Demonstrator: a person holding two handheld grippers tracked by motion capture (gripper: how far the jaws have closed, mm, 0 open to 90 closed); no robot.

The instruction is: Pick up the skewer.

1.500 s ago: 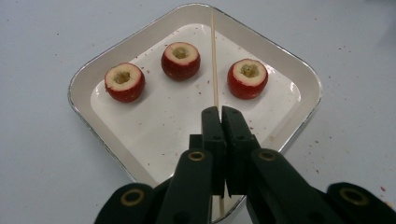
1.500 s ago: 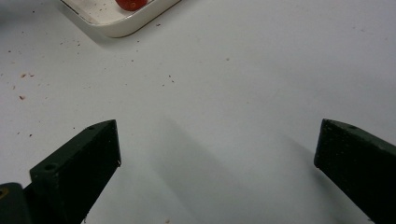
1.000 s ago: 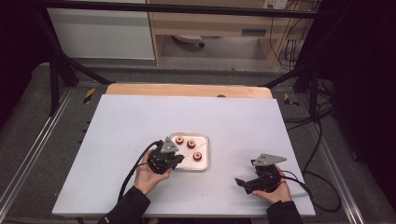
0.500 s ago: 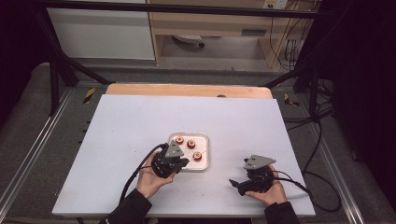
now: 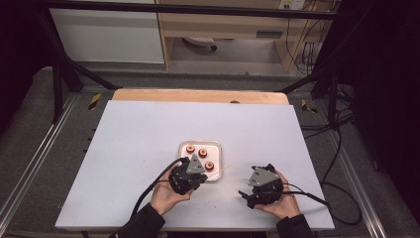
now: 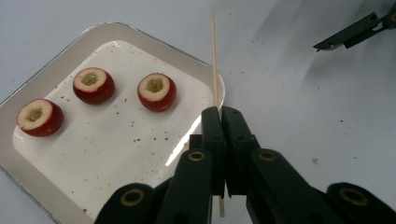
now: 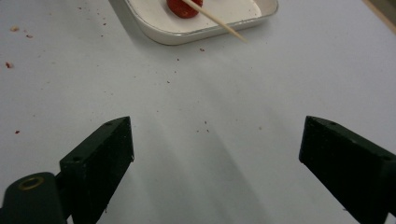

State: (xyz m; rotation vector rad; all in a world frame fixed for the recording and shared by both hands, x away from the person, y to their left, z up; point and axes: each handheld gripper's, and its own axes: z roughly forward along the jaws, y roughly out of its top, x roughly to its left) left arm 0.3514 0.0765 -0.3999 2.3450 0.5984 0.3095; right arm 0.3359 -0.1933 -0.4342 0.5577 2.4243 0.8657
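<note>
Three fruits (image 6: 93, 85) lie in the tray (image 6: 28, 161) (mid-table), the skewer (image 6: 215, 60) crossing its edge.

Three red fruits (image 6: 157, 91) with pale cored centres are seen on a white tray (image 6: 28, 163) flecked with red specks. Beside the tray, a tan wooden skewer (image 6: 214, 60) and black jaws are shown over a pale grey table (image 5: 138, 134).

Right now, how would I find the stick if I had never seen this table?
Look at the white table and find the small white tray with three hollowed red fruits. Beside its rim, the left gripper pinches a thin wooden skewer: the only long, pale, pointed thing there.
</note>
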